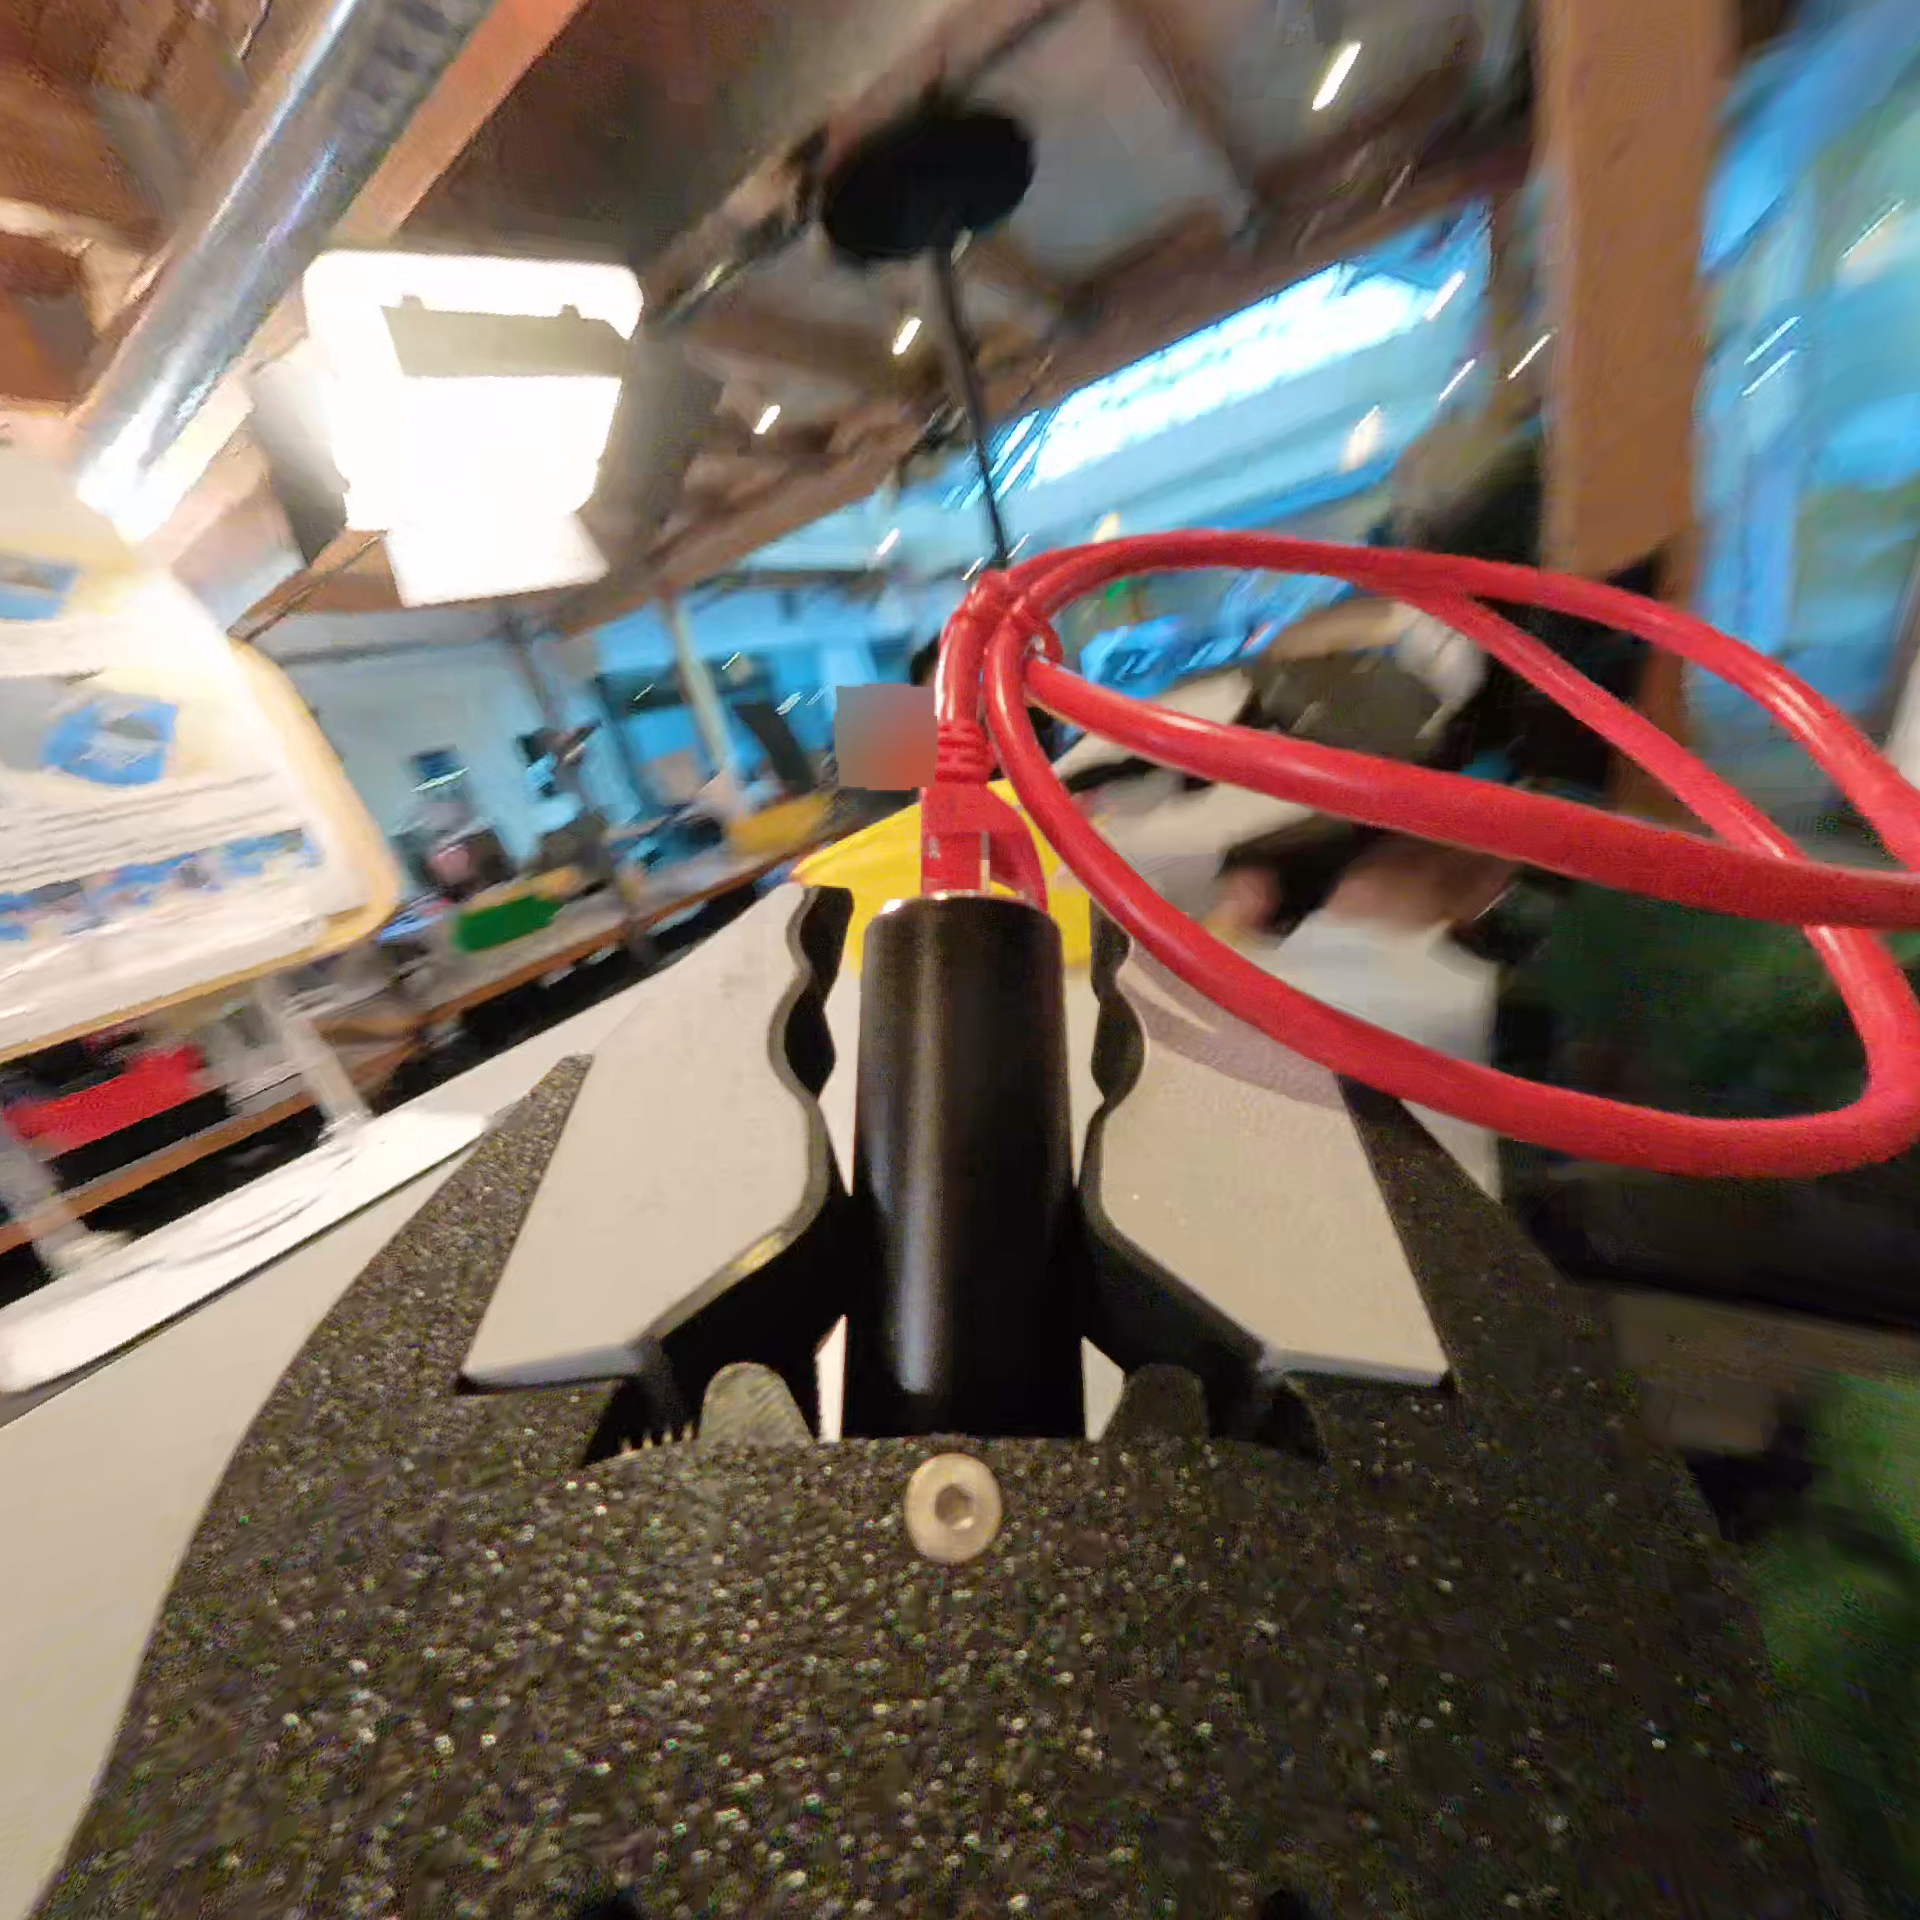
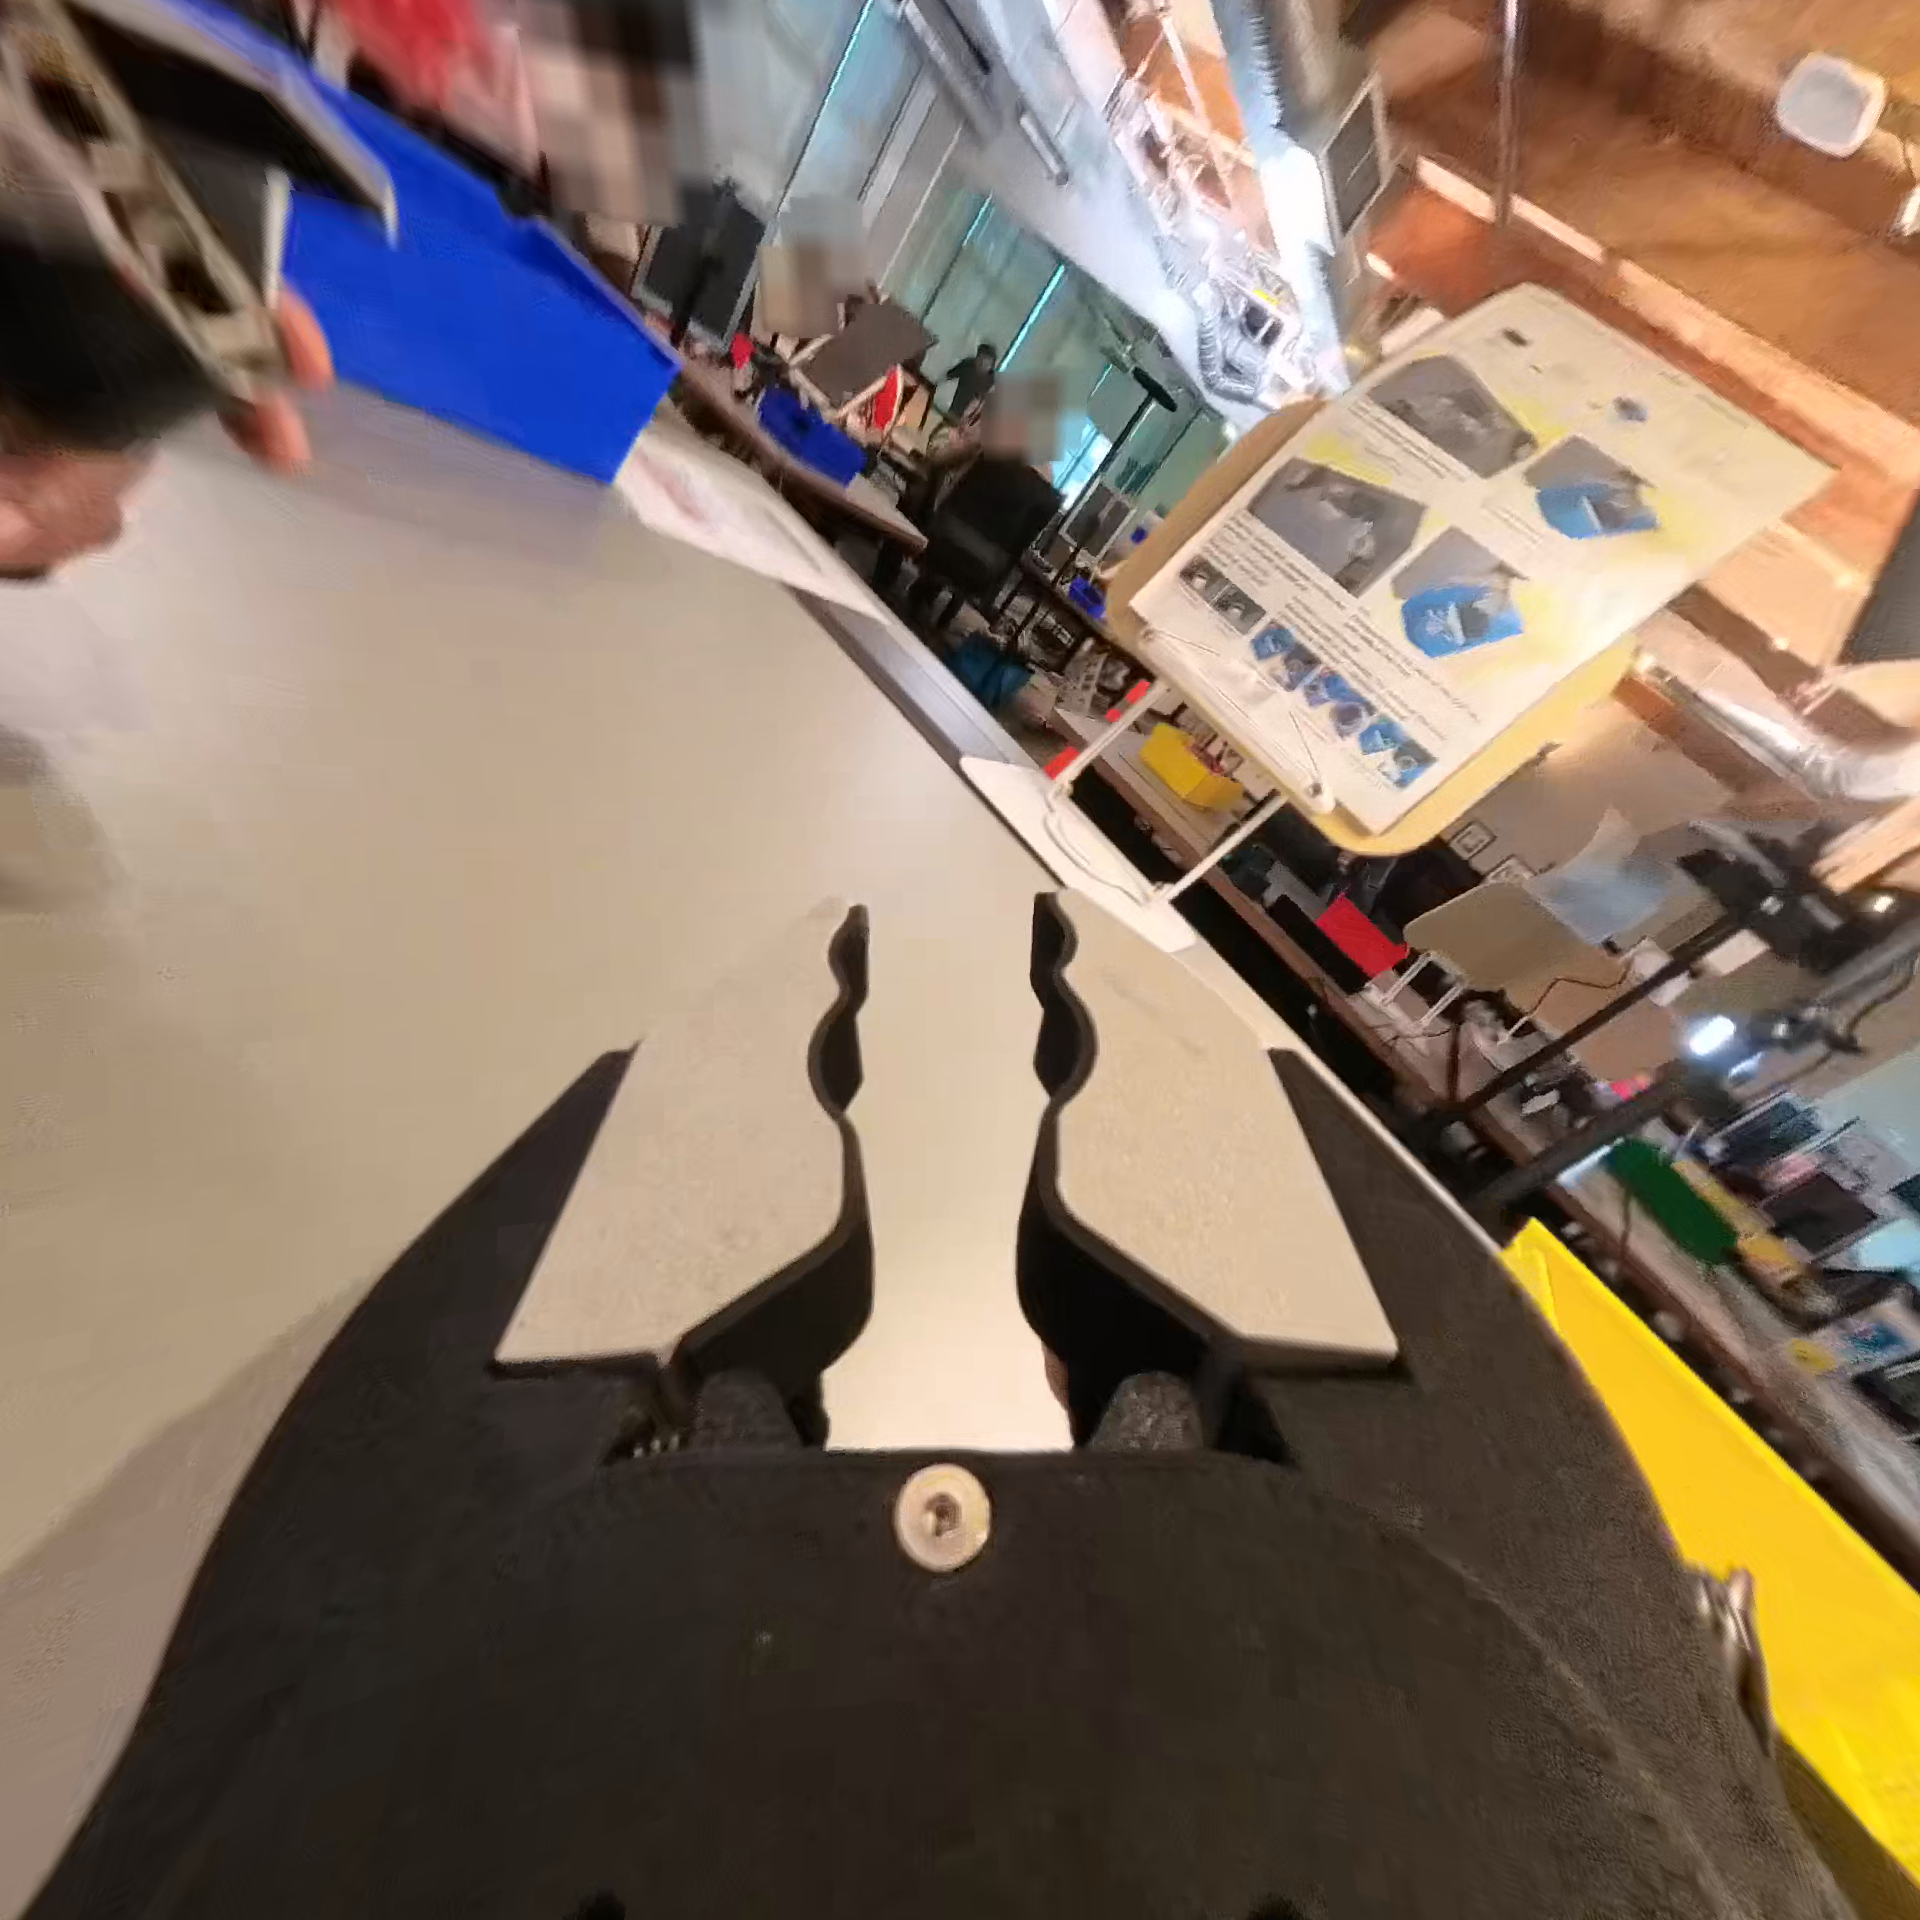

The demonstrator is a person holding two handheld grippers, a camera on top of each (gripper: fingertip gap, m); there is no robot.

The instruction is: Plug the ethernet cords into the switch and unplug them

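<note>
Speckled black housing fills the near edge of the left wrist view, and ahead of it the left claw (image 1: 961,997) pinches a smooth black rectangular switch (image 1: 961,1143) edge-on between its grey fingers (image 1: 686,1122). From the far end of that switch rises a red ethernet cord (image 1: 1455,810), its plug (image 1: 951,831) seated in a port, the rest looping in wide coils off to the right, clear of the pale grey surface (image 1: 156,1558). A yellow plastic bin (image 1: 883,883) sits just behind the claw tips, partly hidden by the switch. A printed sheet on a tan board (image 1: 156,810) stands at far left, blurred.

Seen from the right wrist view, the right claw (image 2: 945,935) is spread and holds nothing, hovering over the same pale surface (image 2: 416,831). The yellow bin's edge (image 2: 1714,1507) lies close on the right. A blue plastic bin (image 2: 478,312) rests at far left, with a person's hand (image 2: 281,384) gripping a blurred object in front of it. The instruction board (image 2: 1455,561) stands on a white wire stand at the surface's far edge. Beyond are workbenches, glass walls and a timber ceiling.
</note>
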